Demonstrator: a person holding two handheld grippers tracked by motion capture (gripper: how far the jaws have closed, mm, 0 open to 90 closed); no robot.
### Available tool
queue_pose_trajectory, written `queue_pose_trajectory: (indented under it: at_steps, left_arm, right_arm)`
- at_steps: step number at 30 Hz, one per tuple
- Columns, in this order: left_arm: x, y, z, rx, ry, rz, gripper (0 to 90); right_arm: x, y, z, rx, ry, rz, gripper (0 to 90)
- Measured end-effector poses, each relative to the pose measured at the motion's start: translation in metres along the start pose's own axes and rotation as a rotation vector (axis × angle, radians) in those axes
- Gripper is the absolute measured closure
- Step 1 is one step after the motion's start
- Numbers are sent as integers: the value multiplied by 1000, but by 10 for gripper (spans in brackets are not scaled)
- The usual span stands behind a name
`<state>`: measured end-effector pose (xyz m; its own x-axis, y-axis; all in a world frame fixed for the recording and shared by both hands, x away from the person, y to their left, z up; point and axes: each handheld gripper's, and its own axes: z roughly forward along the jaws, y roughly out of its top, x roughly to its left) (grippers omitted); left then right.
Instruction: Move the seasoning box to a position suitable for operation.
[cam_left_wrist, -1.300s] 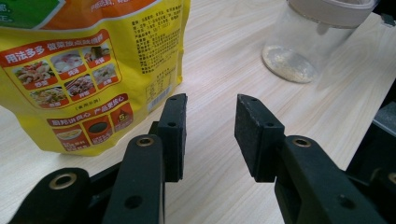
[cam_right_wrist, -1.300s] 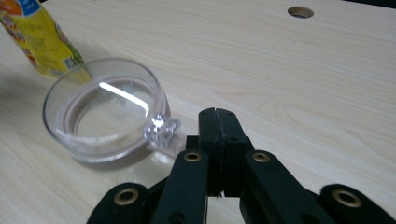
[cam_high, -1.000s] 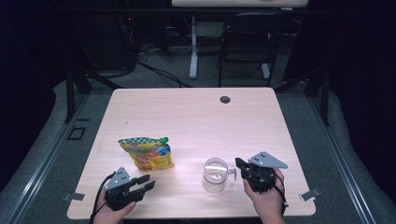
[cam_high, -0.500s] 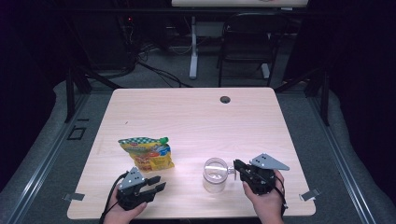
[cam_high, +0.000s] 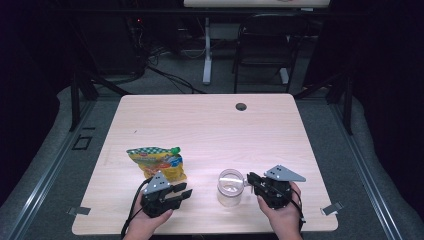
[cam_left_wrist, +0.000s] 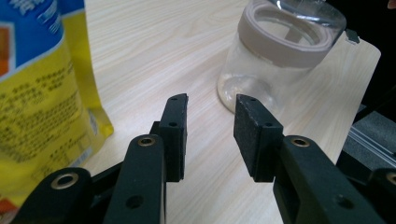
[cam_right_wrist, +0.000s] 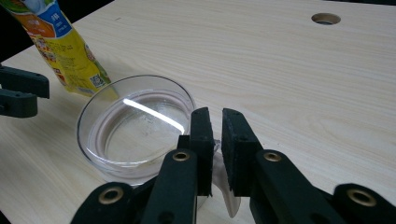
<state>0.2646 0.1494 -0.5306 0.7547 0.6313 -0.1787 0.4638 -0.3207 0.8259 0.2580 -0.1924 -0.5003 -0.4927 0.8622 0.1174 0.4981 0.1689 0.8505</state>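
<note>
We see the right gripper (cam_high: 248, 181) low at the near right of the desk (cam_high: 260, 130), its jaws drawn nearly together with only a narrow slit between them; in the right gripper view they pinch a small clear tab that sticks out from the rim of the glass jar's lid (cam_right_wrist: 135, 126), so we take the gripper as clamped on that lid. The lid is a clear round disc with a pale grey sealing ring under it, and it sits on top of the glass jar (cam_high: 230, 188), which stands upright just left of the right gripper, near the desk's front edge. The left gripper (cam_high: 181, 191) lies near the front edge too, left of the jar, its jaws parted by a clear gap and holding nothing; in the left gripper view they point toward the jar (cam_left_wrist: 275, 60), which is near but apart from them. Just behind and touching close to the left gripper lies the snack bag (cam_high: 156, 161), a yellow pouch with a green top band and a blue patch. Fine print and a small square code show on its yellow lower part in the right gripper view (cam_right_wrist: 65, 51), but we cannot read any word or brand on it. Farther off, near the desk's far edge, is a round cable hole (cam_high: 241, 106). Beyond the desk a dark chair (cam_high: 262, 45) stands on the grey floor.
</note>
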Motion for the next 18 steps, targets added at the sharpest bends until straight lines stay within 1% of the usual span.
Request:
queue_pose_trajectory:
  at_steps: [1,3,4,6,9,10,11,13,14,16,17,18]
  left_arm:
    - [0,1,1,2,-1,8,652]
    - [-3,5,4,-7,-5,14,654]
    - [-4,7,5,-14,-8,23,657]
    - [-7,10,9,-21,-16,33,673]
    - [-11,14,13,-19,-21,41,701]
    - [-12,15,14,-9,-16,42,702]
    - [-13,15,16,-9,-19,45,707]
    - [-16,17,18,5,-21,50,715]
    - [-17,17,20,6,-27,45,715]
    - [-21,18,23,12,-44,53,721]
    - [-21,19,23,24,-43,58,735]
    - [-24,20,26,35,-54,68,748]
  right_arm:
    - [0,0,0,0,0,0,829]
    - [-1,0,0,0,4,0,830]
    - [-1,-1,0,0,5,1,830]
    - [-1,-1,0,-1,6,-2,834]
    - [-1,-1,-1,-2,4,-9,834]
    - [-1,-2,-1,-3,7,-6,835]
    - [-1,-2,-1,-3,7,-6,834]
    - [0,-2,0,-11,6,-1,835]
    - [0,-2,0,-11,6,-1,835]
    - [-1,-3,-1,-12,5,1,836]
    - [-1,-3,-1,-13,5,0,836]
    - [0,-3,-1,-15,4,-1,836]
